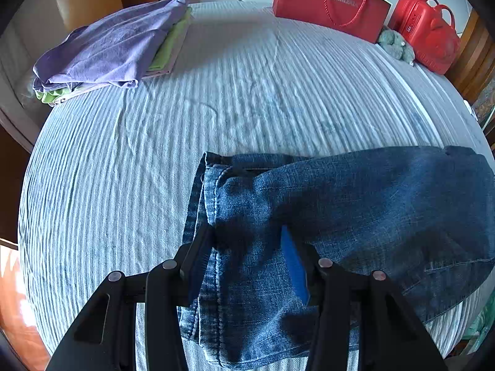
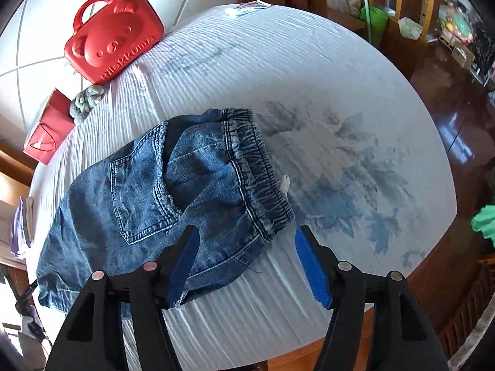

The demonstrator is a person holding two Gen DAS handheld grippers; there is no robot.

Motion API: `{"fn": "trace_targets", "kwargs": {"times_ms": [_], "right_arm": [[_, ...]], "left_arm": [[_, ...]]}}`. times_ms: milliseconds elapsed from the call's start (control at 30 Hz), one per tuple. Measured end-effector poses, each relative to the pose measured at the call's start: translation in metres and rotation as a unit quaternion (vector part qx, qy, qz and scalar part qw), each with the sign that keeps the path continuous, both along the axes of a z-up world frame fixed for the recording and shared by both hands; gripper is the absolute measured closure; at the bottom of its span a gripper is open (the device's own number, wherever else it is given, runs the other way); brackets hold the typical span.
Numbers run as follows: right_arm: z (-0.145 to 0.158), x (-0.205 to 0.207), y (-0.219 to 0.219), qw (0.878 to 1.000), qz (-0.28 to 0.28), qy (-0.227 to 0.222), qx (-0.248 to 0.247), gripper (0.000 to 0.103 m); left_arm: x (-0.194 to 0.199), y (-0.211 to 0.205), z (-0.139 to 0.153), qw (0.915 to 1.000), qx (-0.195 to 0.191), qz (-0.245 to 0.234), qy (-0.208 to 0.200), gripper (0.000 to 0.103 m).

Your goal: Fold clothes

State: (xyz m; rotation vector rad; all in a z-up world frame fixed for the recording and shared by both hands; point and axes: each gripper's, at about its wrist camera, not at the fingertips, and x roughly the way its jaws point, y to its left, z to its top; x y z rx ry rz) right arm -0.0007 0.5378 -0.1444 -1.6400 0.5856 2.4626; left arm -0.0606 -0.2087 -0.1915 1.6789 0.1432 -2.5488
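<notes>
Hovering over the jeans [image 1: 355, 216], both my pairs of fingers point steeply down at a tabletop [image 1: 123, 185] covered in a pale ribbed cloth. The jeans lie folded near the edge closest to me, stretched sideways, hems on my left and the elastic waistband [image 2: 263, 173] on my right. My left fingers [image 1: 247, 256] stand partly apart, straddling the leg end just inside the stitched hem; denim lies between the pads, but they are not pressing on it. My right fingers [image 2: 244, 259] are spread wider: the left pad sits over the denim near the lower corner of the waist, the right pad over bare cloth just past the waistband, gripping nothing. A frayed raw edge of the jeans runs along the side nearest me. Beyond the jeans a wide stretch of the tabletop lies open. At the far left corner sits a pile of folded clothes [image 1: 108, 46], purple on top; along the far edge stand a red paper bag [image 1: 328, 3], a small grey soft toy [image 1: 396, 44] and a red bear-faced case [image 2: 114, 37], all well apart from the jeans.
</notes>
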Motion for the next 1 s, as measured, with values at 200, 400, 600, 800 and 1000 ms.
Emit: {"fn": "trace_targets", "kwargs": {"times_ms": [200, 400, 600, 800, 1000], "right_arm": [[-0.025, 0.001, 0.001, 0.998, -0.038, -0.01, -0.044, 0.039], [-0.017, -0.024, -0.033, 1.0, -0.009, -0.018, 0.021, 0.09], [0.064, 0.002, -0.035, 0.996, -0.004, 0.075, 0.044, 0.091], [-0.012, 0.002, -0.021, 0.998, -0.033, -0.038, 0.025, 0.079], [-0.02, 0.017, -0.016, 0.998, -0.064, -0.021, 0.0, 0.075]], "left_arm": [[-0.003, 0.011, -0.001, 0.9995, -0.029, -0.006, -0.006, 0.08], [-0.006, 0.01, 0.058, 0.995, -0.076, -0.01, 0.064, 0.095], [-0.016, -0.026, 0.11, 0.9905, -0.089, 0.007, 0.105, 0.098], [-0.007, -0.026, 0.049, 0.9994, -0.007, 0.002, 0.034, 0.091], [0.034, -0.012, 0.024, 0.9997, 0.019, 0.0, 0.014, 0.061]]}}
